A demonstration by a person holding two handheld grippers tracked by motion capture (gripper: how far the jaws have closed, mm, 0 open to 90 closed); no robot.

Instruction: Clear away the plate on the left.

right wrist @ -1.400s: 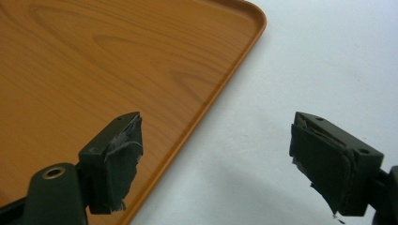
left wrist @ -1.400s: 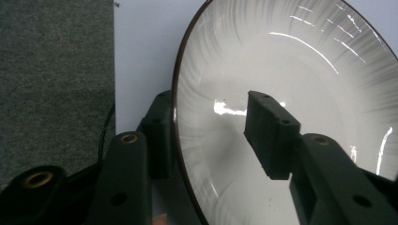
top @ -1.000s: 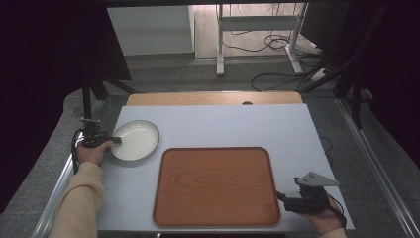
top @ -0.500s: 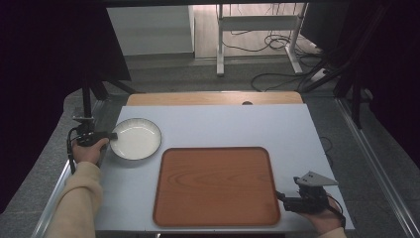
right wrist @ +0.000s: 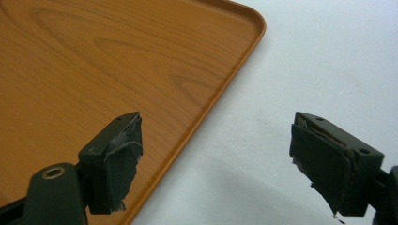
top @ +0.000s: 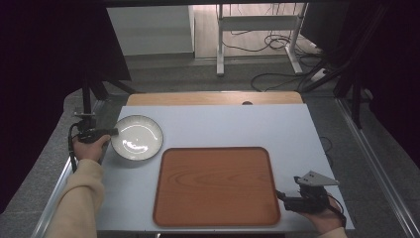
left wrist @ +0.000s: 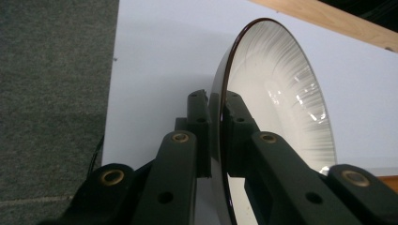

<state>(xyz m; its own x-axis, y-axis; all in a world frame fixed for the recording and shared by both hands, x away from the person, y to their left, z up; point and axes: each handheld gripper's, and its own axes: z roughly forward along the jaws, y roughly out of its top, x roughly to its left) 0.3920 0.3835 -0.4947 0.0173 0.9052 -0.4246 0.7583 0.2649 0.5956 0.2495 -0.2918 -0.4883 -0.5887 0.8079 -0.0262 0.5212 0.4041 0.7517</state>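
A white plate (top: 137,137) with a dark rim is at the left of the white table, beside the wooden tray (top: 215,186). My left gripper (top: 113,132) comes in from the left and is shut on the plate's near-left rim. In the left gripper view the two pads clamp the rim at my left gripper (left wrist: 216,101), and the plate's ribbed inside (left wrist: 277,93) faces right. My right gripper (top: 282,197) rests at the tray's front right corner, open and empty. In the right gripper view its jaws, my right gripper (right wrist: 216,140), straddle the tray's edge (right wrist: 225,89).
The white table top (top: 223,124) has a wooden strip (top: 213,97) along its far edge. Grey floor lies left of the table, with a dark stand (top: 86,106) near the left hand. Cables and a metal frame (top: 257,29) stand beyond the table.
The left gripper has closed on the plate's rim, and the plate has risen slightly and shifted a little to the right with it. The right gripper has stayed put.
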